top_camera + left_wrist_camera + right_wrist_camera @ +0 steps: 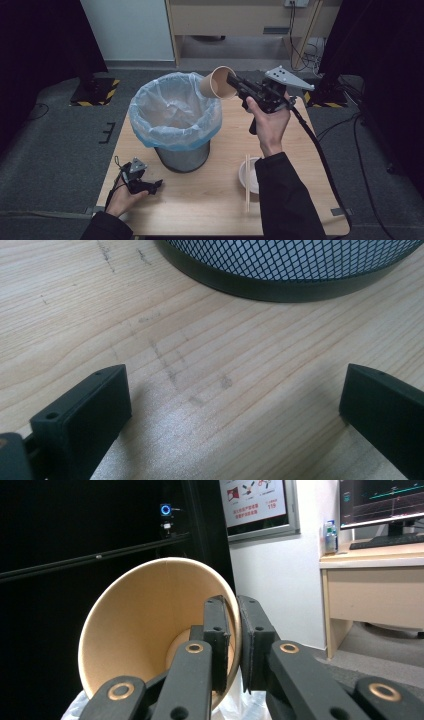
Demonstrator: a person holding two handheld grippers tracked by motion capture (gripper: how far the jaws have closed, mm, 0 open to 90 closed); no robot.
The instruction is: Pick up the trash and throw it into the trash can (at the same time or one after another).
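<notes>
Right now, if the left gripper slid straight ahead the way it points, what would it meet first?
Probably the mesh bin: it stands across the bare table ahead of the open left gripper, though the gap's depth is unclear.

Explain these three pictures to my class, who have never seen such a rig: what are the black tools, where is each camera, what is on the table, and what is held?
There is no robot here. A person holds a hand tool in each hand, and each tool ends in a two-jaw gripper. The high view looks down on the wooden table from above the person. The other two pictures come from small cameras riding on each gripper, looking along its black jaws.

On the table stand a mesh bin lined with a plastic bag, and a white bowl with chopsticks across it.

The right gripper pinches the rim of a brown paper cup, tilted in the air beside the bin's rim. The left gripper lies open, low over the table near the bin's base.
</notes>
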